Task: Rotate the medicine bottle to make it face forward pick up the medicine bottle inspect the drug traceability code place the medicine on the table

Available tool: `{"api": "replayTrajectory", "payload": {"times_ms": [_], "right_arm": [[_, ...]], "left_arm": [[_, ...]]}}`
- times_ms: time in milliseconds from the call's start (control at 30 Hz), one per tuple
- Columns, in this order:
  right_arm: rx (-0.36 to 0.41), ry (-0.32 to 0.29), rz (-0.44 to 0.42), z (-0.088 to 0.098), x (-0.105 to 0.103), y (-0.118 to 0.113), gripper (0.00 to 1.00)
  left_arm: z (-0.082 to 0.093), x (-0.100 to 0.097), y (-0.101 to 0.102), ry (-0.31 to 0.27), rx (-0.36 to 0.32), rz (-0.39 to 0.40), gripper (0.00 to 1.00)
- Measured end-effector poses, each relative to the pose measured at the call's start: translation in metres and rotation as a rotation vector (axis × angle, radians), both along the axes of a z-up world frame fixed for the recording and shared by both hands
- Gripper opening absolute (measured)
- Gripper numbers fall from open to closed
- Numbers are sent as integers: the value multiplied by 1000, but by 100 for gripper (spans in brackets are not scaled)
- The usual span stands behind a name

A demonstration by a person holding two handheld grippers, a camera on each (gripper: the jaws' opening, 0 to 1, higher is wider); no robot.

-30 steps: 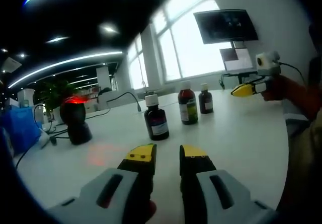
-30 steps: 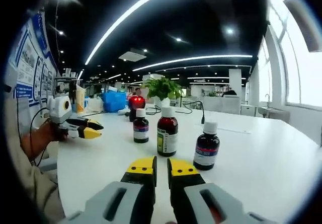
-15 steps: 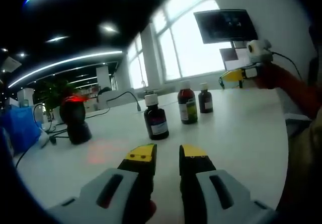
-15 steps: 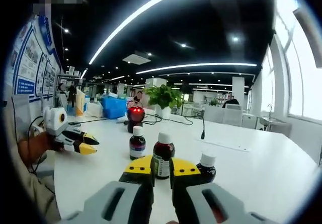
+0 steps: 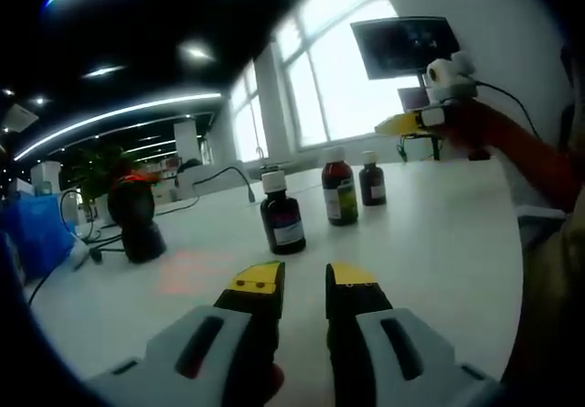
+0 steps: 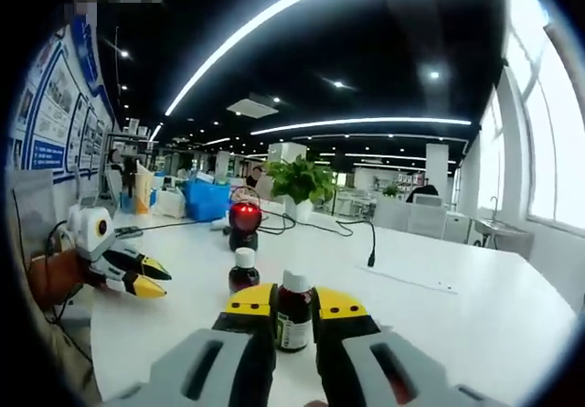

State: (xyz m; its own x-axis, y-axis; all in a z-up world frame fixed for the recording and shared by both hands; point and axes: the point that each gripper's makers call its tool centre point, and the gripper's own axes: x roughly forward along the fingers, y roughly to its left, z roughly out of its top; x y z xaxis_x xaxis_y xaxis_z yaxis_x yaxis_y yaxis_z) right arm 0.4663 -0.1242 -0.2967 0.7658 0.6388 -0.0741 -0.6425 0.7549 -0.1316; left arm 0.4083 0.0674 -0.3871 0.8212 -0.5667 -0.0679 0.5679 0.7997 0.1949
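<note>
Bottles first, left gripper view: we are seeing three on the white table [image 5: 439, 242], a near bottle [image 5: 281, 213] with a white cap, a middle bottle [image 5: 339, 187] with a red cap and greenish label, and a far bottle [image 5: 371, 179] beside it. The left tool [image 5: 302, 282] is hovering low over the table, short of the near bottle, its yellow-tipped jaws narrowly parted and holding nothing. The right tool [image 5: 399, 124] is showing at upper right in a person's hand, above and beyond the row. A black scanner [image 5: 133, 217] with a red light is standing well to the left, a blue bin [image 5: 37, 233] past it.

Right gripper view: the right tool [image 6: 294, 304] is looking down the same row from the other end. The middle bottle [image 6: 293, 311] is appearing between its jaw tips, the near bottle [image 6: 244, 272] behind and to the left, the scanner [image 6: 245, 223] further back. We cannot tell whether the jaws are touching the bottle or merely framing it, nor how wide they stand. The left tool [image 6: 140, 277] is showing at left, slightly parted. A potted plant [image 6: 297, 181] is standing at the far edge.

We are judging the step to be the approach for rotating. To do it well: centre the bottle between the jaws, grip the body below the cap, keep it upright, and turn until the label faces us, without nudging the neighbours.
</note>
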Motion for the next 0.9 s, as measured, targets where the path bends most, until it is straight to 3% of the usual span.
{"api": "replayTrajectory", "payload": {"times_ms": [900], "right_arm": [[-10,99,36,-12,44,39,21]], "left_arm": [[0,-2,-2,0,0,-6,10]]}}
